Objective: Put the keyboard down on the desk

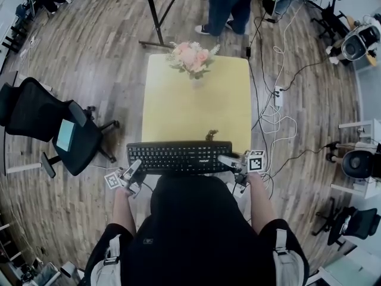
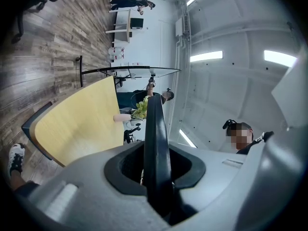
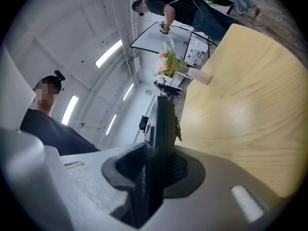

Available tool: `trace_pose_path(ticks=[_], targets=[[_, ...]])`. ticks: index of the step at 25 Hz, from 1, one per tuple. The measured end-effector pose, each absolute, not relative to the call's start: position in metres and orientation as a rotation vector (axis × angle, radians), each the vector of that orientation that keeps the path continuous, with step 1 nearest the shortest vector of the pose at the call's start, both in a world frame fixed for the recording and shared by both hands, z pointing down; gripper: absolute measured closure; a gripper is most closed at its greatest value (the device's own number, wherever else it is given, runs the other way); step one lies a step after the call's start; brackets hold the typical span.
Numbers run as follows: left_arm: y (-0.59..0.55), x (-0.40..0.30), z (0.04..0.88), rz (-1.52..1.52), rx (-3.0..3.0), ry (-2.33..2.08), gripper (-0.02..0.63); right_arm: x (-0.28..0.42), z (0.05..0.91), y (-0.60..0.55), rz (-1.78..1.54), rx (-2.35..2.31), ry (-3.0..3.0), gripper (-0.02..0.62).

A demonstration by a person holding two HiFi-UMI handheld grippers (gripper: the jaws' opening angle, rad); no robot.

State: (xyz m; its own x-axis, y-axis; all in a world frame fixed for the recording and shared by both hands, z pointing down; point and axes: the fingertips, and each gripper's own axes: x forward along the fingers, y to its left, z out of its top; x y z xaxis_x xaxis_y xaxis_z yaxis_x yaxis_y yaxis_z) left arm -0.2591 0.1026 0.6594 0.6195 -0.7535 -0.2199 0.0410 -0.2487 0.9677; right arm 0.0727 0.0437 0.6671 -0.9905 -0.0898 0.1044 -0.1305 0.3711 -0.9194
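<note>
Left jaws: the left gripper (image 1: 133, 170) pinches the left end of the keyboard (image 1: 178, 157), with the thin black edge clamped between its pads.
Right jaws: the right gripper (image 1: 230, 159) pinches the right end the same way.
Keyboard place: lower centre of the head view, over the near edge of the yellow desk (image 1: 196, 100). Whether it rests on the desk cannot be told.
Beyond: a small dark object (image 1: 211, 136) lies just above the keyboard.
Risk: released while overhanging the edge, the keyboard would likely tip toward the person. Pushed further on, it could strike the small object.
Axis: its long axis runs left to right, parallel to the near edge, keys up.
</note>
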Motion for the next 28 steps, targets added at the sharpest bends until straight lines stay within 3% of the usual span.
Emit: trace_pose_path(ticks=[28], targets=[[0.007, -0.275, 0.701, -0.738, 1.627, -0.549, 0.514, 0.059, 0.711, -0.022, 1.801, 0.572, -2.521, 0.457]])
